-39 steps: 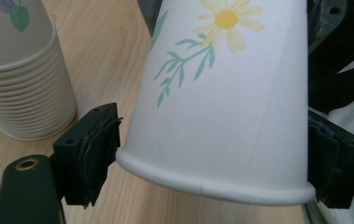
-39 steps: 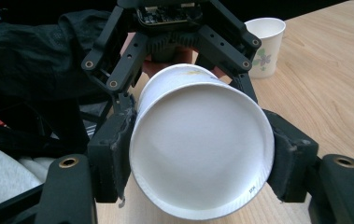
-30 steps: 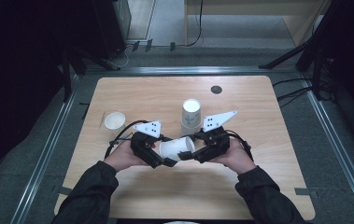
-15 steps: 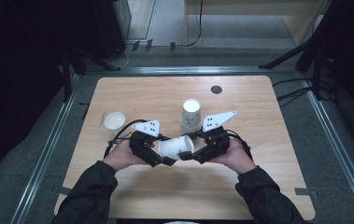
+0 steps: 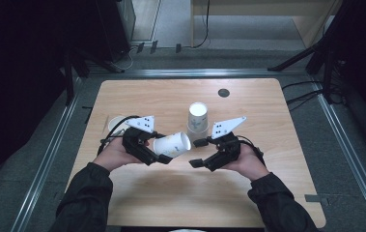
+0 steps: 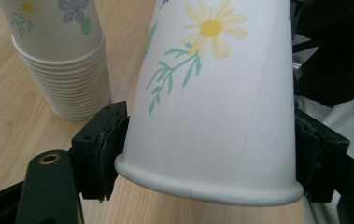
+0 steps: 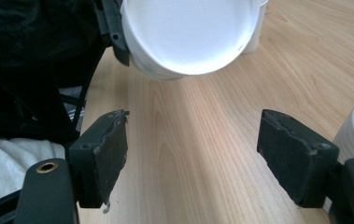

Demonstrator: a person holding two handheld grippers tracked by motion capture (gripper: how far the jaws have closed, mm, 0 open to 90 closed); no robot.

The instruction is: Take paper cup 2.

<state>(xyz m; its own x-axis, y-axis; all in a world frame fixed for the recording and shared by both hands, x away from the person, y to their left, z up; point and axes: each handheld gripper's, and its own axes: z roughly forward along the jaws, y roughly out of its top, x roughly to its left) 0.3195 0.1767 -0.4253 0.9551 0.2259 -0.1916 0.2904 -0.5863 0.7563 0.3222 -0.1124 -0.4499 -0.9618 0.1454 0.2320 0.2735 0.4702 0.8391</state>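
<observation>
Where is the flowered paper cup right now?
In the high view, the flowered cup lies sideways in the left gripper, in front of the cup stack.

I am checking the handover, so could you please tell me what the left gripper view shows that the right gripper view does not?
Left gripper view: the daisy print on the paper cup, with both pads pressed on its wall near the rim, and the ribbed rims of the cup stack.
Right gripper view: the cup's plain white end and the right gripper, jaws apart, nothing between them.
Both: the cup, the stack, the wooden table.
</observation>
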